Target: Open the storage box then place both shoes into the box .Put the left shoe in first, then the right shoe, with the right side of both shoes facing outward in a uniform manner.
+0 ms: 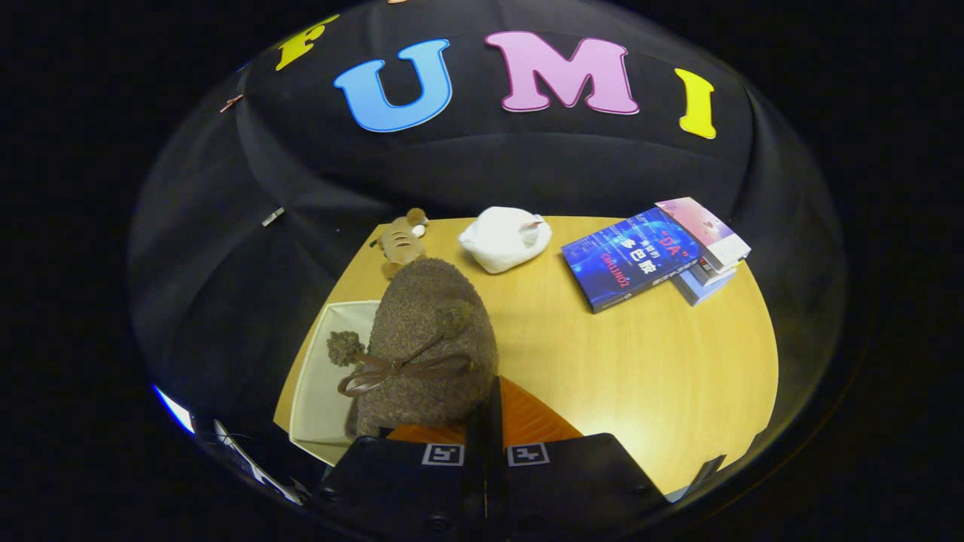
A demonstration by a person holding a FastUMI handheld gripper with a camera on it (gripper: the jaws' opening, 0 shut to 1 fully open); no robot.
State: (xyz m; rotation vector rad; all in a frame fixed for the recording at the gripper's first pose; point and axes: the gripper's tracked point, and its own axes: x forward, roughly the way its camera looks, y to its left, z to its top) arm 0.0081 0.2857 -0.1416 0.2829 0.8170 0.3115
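I have the claw (486,421) nearly closed, fingers pinched together on the rim of a fuzzy brown slipper (425,346) with a bow; its orange lining shows between slipper and fingers. The slipper hangs over the white storage box (320,391), which sits open at the bench's (640,361) near left corner.

Risks from here:
- Thin grip on the rim only. The slipper's bulk hangs off to one side, so it may twist or slip out as I lower it.
- I can't tell which shoe this is, or which way its right side faces. Wrong orientation breaks the uniform layout.
- The box interior is mostly hidden under the slipper, so I can't confirm whether another shoe is already in there.
- The box wall is close; the toe could catch and shove the box off the edge.

Well apart at the far edge: white lump (504,239), plush toy (401,242), books (655,252).
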